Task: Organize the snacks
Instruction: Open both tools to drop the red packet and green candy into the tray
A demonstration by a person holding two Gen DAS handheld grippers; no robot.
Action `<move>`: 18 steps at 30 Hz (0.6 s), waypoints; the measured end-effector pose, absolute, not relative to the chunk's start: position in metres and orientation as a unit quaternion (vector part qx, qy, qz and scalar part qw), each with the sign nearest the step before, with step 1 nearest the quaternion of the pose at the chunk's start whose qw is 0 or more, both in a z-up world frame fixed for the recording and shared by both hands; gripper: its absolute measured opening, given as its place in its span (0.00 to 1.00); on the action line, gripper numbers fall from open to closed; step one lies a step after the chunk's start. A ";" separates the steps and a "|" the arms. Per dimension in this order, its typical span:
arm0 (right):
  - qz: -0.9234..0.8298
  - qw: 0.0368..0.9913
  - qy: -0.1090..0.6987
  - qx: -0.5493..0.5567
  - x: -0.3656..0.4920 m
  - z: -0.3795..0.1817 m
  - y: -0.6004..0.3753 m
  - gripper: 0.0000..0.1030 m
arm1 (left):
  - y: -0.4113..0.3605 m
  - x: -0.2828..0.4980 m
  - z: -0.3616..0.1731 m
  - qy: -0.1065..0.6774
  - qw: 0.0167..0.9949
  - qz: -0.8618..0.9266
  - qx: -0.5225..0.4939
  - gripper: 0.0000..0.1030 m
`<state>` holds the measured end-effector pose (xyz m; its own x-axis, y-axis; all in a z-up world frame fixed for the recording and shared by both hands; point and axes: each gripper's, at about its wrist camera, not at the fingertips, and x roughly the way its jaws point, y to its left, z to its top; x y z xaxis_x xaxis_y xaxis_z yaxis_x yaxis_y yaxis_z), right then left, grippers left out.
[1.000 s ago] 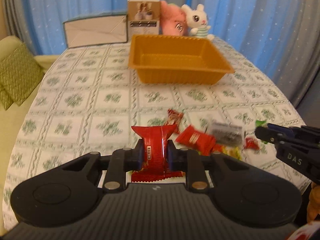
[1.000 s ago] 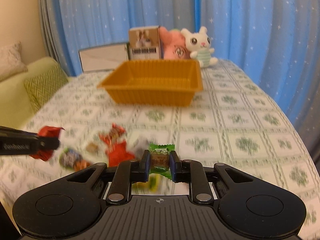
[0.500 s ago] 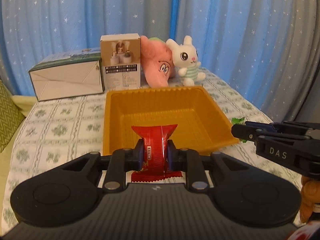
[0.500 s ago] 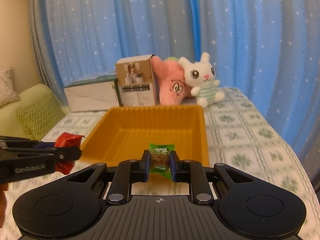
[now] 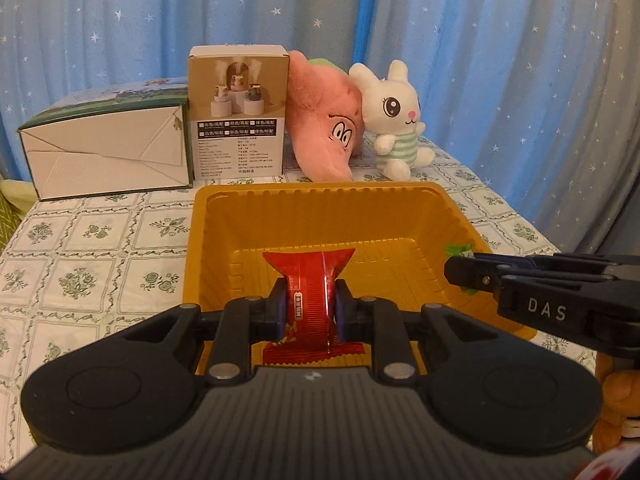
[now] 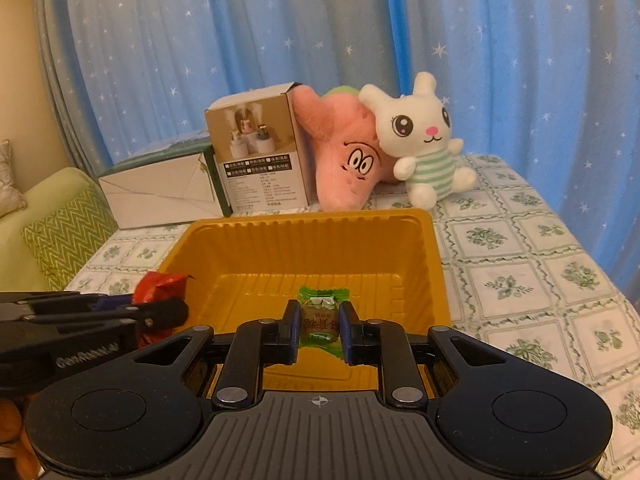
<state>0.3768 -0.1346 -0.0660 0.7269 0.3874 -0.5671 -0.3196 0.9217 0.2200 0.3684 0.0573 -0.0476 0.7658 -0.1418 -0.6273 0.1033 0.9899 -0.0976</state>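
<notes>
Left gripper (image 5: 309,307): jaws nearly closed, clamped on the red packet (image 5: 310,280); the packet stands upright between the pads, its crimped ends sticking out above and below.
Right gripper (image 6: 319,330): jaws nearly closed, pinching the green candy (image 6: 321,316) by its middle; both twisted wrapper ends show.
Tray (image 5: 224,216): orange, ribbed walls, on the table (image 5: 92,248); no snack lies on its floor.
Red packet, place: held above the tray's near left part.
Green candy, place: held above the tray's near right part.
Grippers, relation: side by side over the tray's near edge, apart, each in the other's view.
Behind tray: white box (image 5: 108,152), tan box (image 5: 239,114), pink plush (image 5: 324,120), rabbit plush (image 5: 394,120), touching in a row.
Backdrop: blue starred curtain (image 5: 500,60).
Left of table: green cushion (image 6: 66,240).
</notes>
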 end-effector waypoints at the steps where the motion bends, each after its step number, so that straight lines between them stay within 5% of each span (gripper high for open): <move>1: 0.189 0.927 0.319 0.054 0.379 -0.068 -0.135 0.20 | 0.057 0.371 -0.050 0.339 0.938 -0.068 -0.028 0.21; 5: 0.185 0.923 0.330 0.063 0.387 -0.074 -0.138 0.20 | 0.058 0.377 -0.059 0.350 0.935 -0.055 -0.015 0.35; 18: 0.189 0.921 0.328 0.093 0.390 -0.074 -0.137 0.20 | 0.066 0.371 -0.057 0.354 0.934 -0.049 -0.014 0.35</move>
<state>0.3904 -0.1371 -0.0739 0.7135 0.4099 -0.5683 -0.2880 0.9109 0.2954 0.3714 0.0659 -0.0572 0.7449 -0.1023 -0.6593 0.0825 0.9947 -0.0612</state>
